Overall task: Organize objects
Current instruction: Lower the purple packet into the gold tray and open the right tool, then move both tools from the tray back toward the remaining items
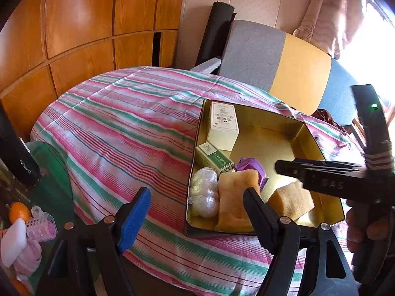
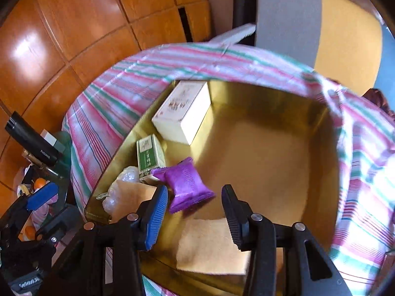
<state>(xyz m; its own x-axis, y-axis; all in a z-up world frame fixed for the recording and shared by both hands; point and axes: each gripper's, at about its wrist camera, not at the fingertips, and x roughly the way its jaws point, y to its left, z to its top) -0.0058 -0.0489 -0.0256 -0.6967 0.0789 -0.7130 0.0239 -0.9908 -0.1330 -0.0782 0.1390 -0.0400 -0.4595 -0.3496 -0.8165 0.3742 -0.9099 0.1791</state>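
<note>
A gold-lined box (image 1: 303,133) (image 2: 330,133) sits on a striped cloth. It holds a cream carton (image 1: 223,125) (image 2: 182,111), a green carton (image 1: 213,156) (image 2: 149,155), a purple packet (image 1: 251,166) (image 2: 187,185), a clear plastic bundle (image 1: 205,192) (image 2: 123,185) and two tan sponges (image 1: 234,197) (image 1: 291,197) (image 2: 212,246). My left gripper (image 1: 197,207) is open and empty at the box's near left edge. My right gripper (image 2: 195,212) is open and empty over the box, just above the purple packet and a sponge; it also shows in the left wrist view (image 1: 321,175).
The striped cloth (image 1: 118,123) covers a round table. A green side surface (image 1: 49,172) at the left holds an orange (image 1: 18,211), pink hair rollers (image 1: 42,227) and a black flask (image 1: 17,153). A grey and yellow chair (image 1: 276,61) stands behind. Wooden panels line the wall.
</note>
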